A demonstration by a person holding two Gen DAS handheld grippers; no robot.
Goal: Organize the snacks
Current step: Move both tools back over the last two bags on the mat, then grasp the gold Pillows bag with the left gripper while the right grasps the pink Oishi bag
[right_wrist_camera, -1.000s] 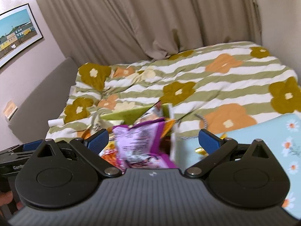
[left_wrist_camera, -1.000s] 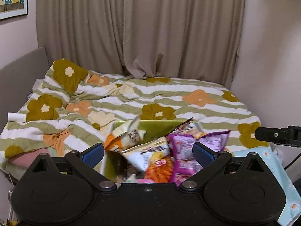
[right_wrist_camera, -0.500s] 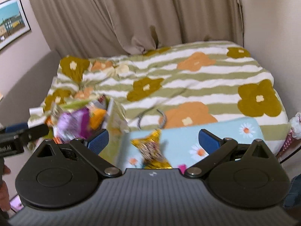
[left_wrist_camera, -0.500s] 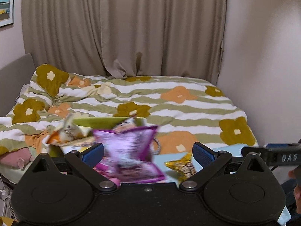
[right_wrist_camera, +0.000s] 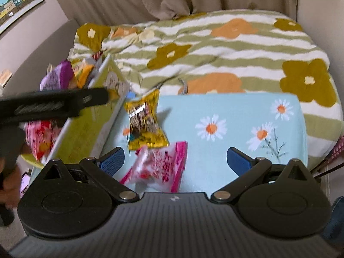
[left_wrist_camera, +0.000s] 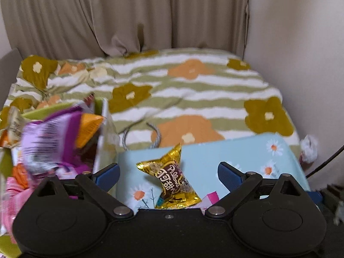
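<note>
two grippers are hanging over the foot of the bed with nothing in them. the left gripper [left_wrist_camera: 167, 175] is standing with its jaws wide apart, and the gold wrapped snack [left_wrist_camera: 171, 181] is sitting in the gap between them without, as far as i can tell, touching either blue pad. the right gripper [right_wrist_camera: 175, 160] is spread just as wide, with the pink-and-white snack packet [right_wrist_camera: 160, 167] lying below its gap, blurred and apparently untouched. both packets are lying on the light blue daisy-print cloth [right_wrist_camera: 236, 116], the gold one just beyond the pink one in the right wrist view.

by my reading the sorting is only starting: two snacks are sitting out on the cloth, while most are still heaped in the green box [right_wrist_camera: 86, 124] just to the left, a purple bag [left_wrist_camera: 51, 137] and an orange one [left_wrist_camera: 88, 126] poking out of the top. the next move probably calls for lowering one gripper squarely over a packet and closing on its crinkly edge, since these slick wrappers are likely to slip.

farther off the green-striped flower blanket [left_wrist_camera: 193, 99] is covering the bed, and beige curtains [left_wrist_camera: 129, 15] are hanging behind it.
</note>
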